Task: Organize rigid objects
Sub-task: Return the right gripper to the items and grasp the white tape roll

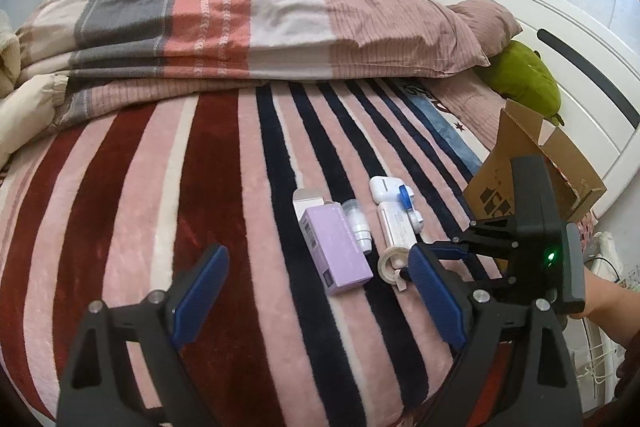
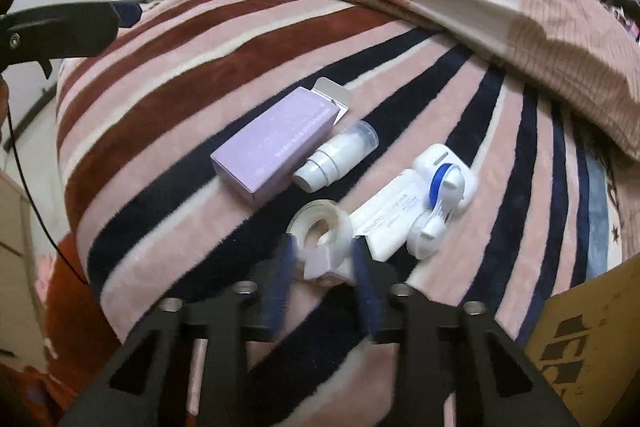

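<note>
Striped blanket [image 1: 224,163] covers the bed, with a cardboard box [image 1: 516,163] at its edge. On it lie a purple box [image 2: 276,147], a small bottle [image 2: 340,155] and a tape roll [image 2: 320,227]. Right gripper [image 2: 324,259] straddles the tape's tab, its blurred jaws apart; left gripper [image 1: 316,291] hovers wide open.

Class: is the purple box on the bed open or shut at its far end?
Open. The purple box lies flat, and its white end flap sticks out beyond it, untucked.
</note>
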Demonstrator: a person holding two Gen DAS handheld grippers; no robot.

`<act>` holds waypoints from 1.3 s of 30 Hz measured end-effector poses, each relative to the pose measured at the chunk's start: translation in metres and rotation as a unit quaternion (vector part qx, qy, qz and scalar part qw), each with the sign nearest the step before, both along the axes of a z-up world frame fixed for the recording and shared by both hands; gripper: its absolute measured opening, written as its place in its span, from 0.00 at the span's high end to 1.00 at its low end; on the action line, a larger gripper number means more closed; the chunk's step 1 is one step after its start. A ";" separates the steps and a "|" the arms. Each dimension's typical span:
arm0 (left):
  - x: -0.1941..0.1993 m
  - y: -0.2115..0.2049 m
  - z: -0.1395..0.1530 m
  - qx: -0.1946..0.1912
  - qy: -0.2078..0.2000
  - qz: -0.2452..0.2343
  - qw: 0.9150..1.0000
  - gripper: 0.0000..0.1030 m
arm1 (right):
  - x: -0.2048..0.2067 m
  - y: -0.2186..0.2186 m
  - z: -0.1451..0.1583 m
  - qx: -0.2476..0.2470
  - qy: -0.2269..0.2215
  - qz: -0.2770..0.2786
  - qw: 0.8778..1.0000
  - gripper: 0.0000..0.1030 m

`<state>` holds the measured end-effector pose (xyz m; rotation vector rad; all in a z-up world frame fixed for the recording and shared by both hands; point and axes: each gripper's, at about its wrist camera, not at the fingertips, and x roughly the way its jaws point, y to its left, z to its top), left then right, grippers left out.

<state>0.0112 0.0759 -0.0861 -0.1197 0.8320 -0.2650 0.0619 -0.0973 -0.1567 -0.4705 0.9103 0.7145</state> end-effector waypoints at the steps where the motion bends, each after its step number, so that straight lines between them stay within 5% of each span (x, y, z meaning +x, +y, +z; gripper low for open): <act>1: 0.000 -0.001 0.001 0.001 -0.001 -0.001 1.000 0.13 | 0.001 -0.002 0.002 0.003 0.006 0.000 1.000 0.83; 6: -0.001 -0.007 0.006 -0.001 -0.005 -0.006 1.000 0.13 | 0.001 -0.014 0.009 0.057 0.101 0.022 0.993 0.87; 10: -0.003 -0.009 0.008 0.003 -0.006 -0.008 1.000 0.13 | -0.007 -0.008 0.001 0.024 0.070 0.023 0.997 0.81; 15: -0.006 -0.004 0.007 0.007 -0.001 -0.002 1.000 0.13 | -0.014 -0.001 0.004 0.055 0.076 0.050 0.994 0.79; 16: -0.006 -0.003 0.007 0.007 -0.001 -0.001 1.000 0.13 | -0.016 0.001 0.005 0.059 0.075 0.060 0.994 0.77; 20: -0.007 -0.001 0.005 0.006 0.001 0.003 1.000 0.13 | -0.020 0.007 0.005 0.040 0.062 0.054 0.996 0.43; 27: -0.009 0.001 0.004 0.008 0.004 0.004 1.000 0.13 | 0.003 0.023 -0.012 0.035 0.087 0.046 0.994 0.43; 29: -0.009 0.002 0.003 0.009 0.005 0.006 1.000 0.13 | 0.006 0.024 -0.014 0.033 0.082 0.037 0.995 0.61; 32: -0.010 0.003 0.002 0.008 0.008 0.007 1.000 0.13 | 0.008 0.022 -0.013 0.038 0.078 0.027 0.996 0.62; 39: -0.007 -0.017 0.010 -0.031 0.011 -0.043 0.999 0.13 | -0.015 0.011 0.022 0.055 0.033 0.053 0.997 0.62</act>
